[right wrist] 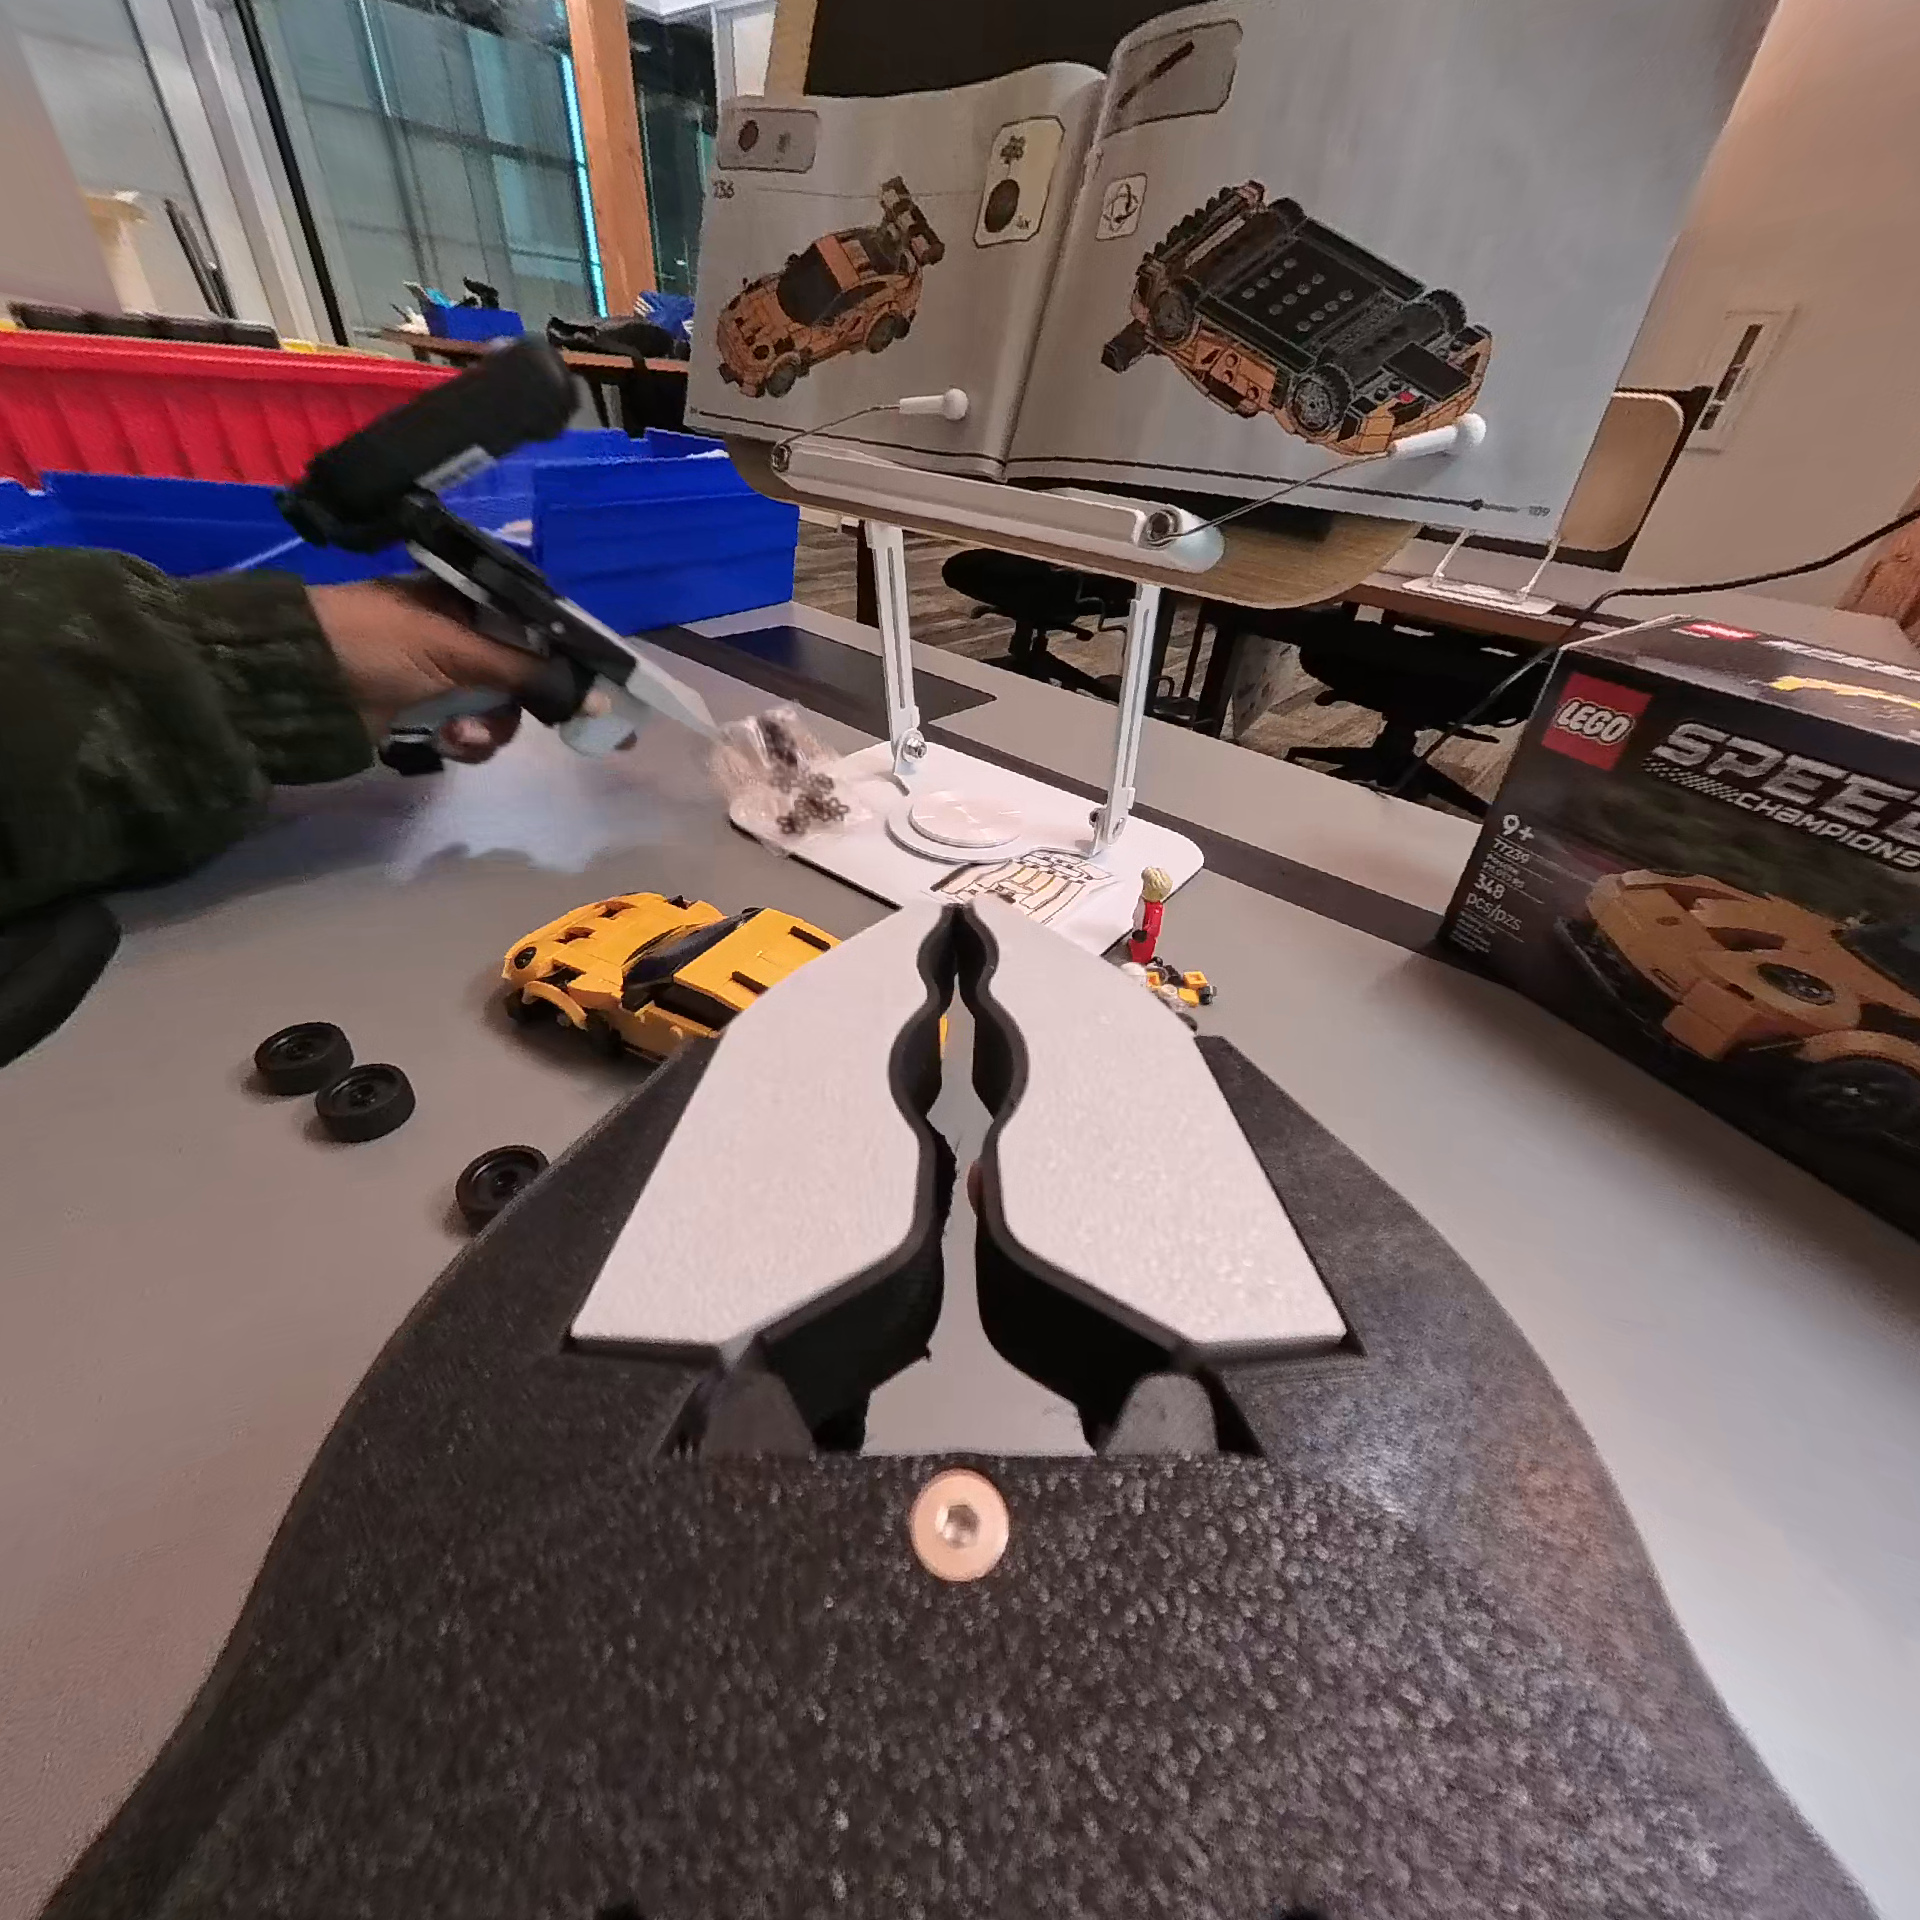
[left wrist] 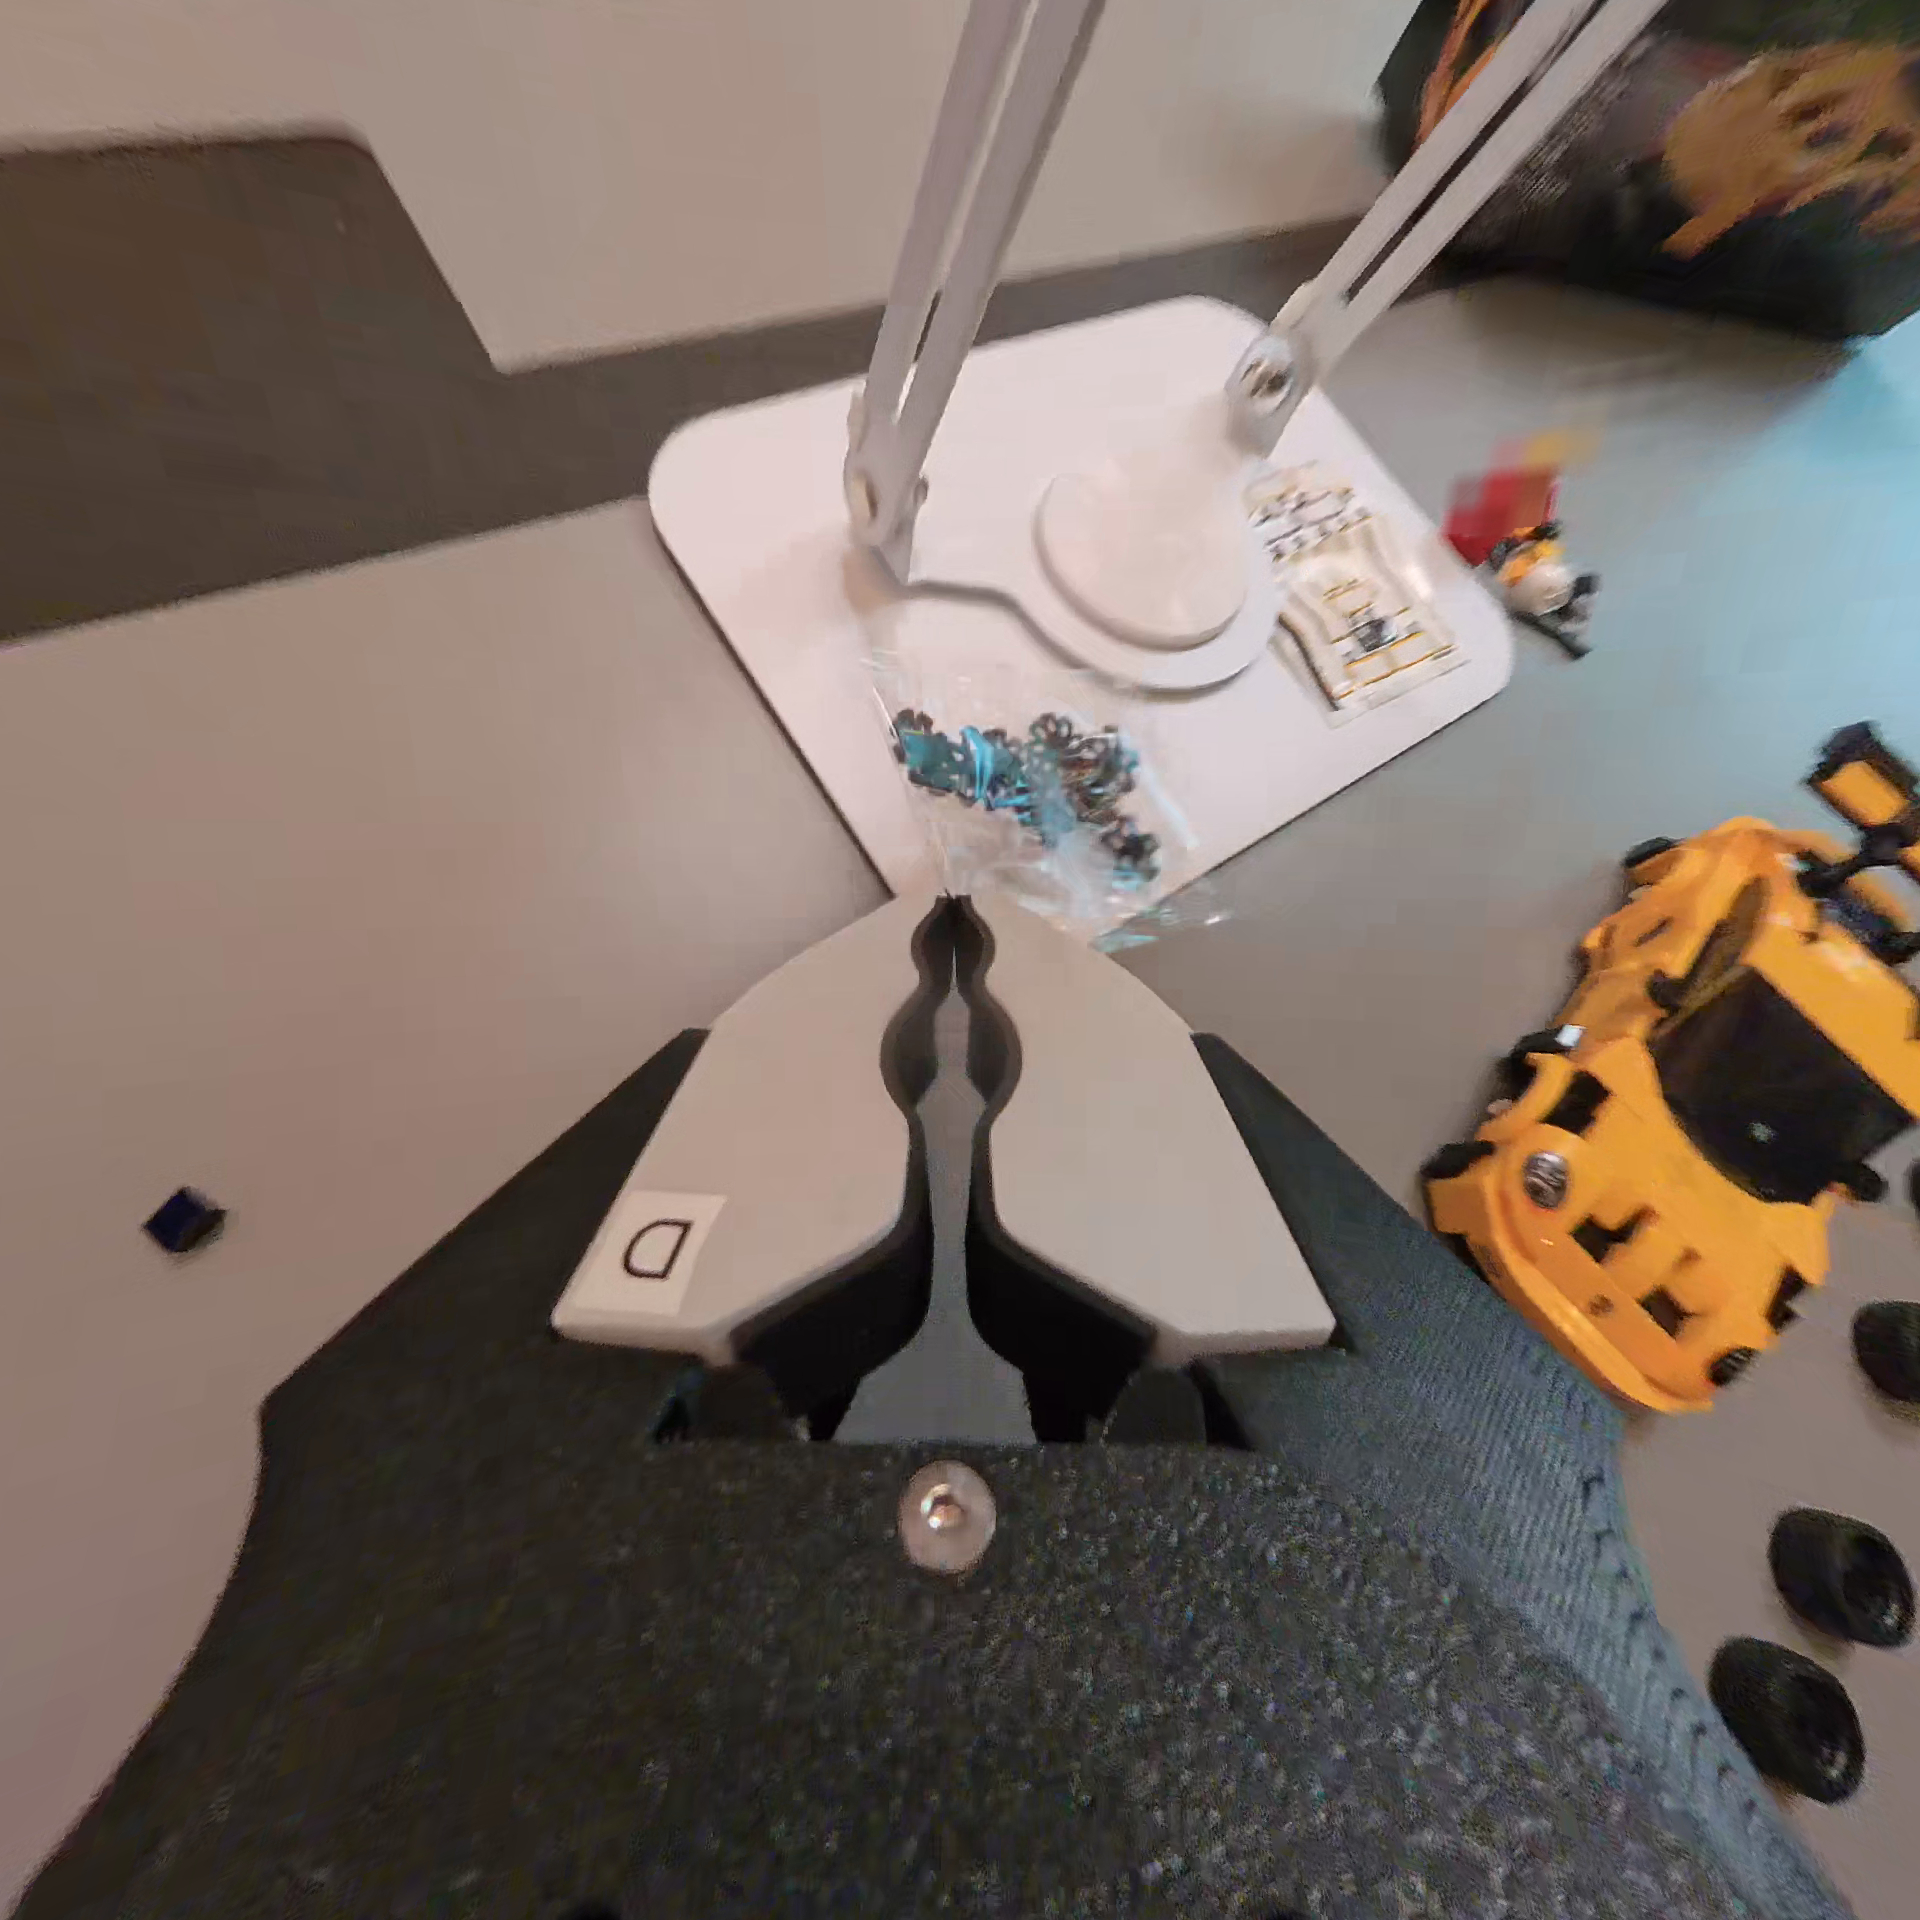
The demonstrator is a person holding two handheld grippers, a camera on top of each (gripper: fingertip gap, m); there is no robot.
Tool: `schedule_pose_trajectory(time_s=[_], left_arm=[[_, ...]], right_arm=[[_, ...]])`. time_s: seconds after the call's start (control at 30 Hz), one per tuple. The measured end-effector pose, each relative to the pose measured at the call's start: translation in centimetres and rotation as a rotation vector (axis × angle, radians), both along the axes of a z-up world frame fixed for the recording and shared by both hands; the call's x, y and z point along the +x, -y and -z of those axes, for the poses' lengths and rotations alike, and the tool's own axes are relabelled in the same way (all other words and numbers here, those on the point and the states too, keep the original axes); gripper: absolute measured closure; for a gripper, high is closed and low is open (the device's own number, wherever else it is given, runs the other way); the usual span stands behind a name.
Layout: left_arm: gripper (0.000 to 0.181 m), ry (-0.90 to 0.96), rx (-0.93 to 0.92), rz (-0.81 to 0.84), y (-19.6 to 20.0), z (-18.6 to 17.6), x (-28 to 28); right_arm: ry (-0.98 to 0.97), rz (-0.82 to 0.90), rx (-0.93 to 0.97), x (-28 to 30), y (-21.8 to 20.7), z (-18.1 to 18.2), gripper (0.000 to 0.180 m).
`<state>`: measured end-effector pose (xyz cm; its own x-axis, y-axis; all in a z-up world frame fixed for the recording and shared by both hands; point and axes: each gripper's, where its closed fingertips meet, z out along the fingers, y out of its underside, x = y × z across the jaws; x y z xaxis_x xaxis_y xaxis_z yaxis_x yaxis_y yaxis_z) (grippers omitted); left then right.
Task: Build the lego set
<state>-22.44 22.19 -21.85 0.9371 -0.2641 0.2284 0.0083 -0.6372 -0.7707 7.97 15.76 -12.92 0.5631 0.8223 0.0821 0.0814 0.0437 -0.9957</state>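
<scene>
A: In the left wrist view, what does the left gripper hold?

B: Its two grey fingers are pressed together at the tips, and they pinch the corner of a small clear plastic bag with dark and blue little parts. The bag hangs over the edge of the white flat base of the book stand. I think it is held by the corner so that the parts stay at the bottom and do not spill.

A: And the model?

B: The yellow brick-built sports car lies on the grey table to the right, without wheels. Black round tyres wait just beside it, near at hand for mounting, I suppose.

A: Now the right wrist view?

B: The right gripper has its fingers clenched at the tips with nothing visible between them; it hovers over the table. Farther off, a hand holds the left gripper with the bag. The open instruction booklet stands raised on the stand, surely to be readable while working. The dark set box rests at the right. Three tyres lie left of the car.
</scene>
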Motion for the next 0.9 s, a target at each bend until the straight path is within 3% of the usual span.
schedule_pose_trajectory(time_s=[0.4, 0.77, 0.9], left_arm=[[0.180, 0.043, 0.318, 0.202, 5.5, -9.3, 5.0], [0.181, 0.444, 0.468, 0.444, 11.5, -14.3, 10.6], [0.181, 0.547, 0.461, 0.451, 12.0, -14.9, 10.6]], right_arm=[[0.035, -0.091, 0.033, -2.4, 1.9, -0.3, 0.180], [-0.029, -0.399, -0.164, -10.0, 2.8, -3.1, 0.144], [-0.120, -0.514, -0.261, -11.8, 2.8, -4.2, 0.146]])
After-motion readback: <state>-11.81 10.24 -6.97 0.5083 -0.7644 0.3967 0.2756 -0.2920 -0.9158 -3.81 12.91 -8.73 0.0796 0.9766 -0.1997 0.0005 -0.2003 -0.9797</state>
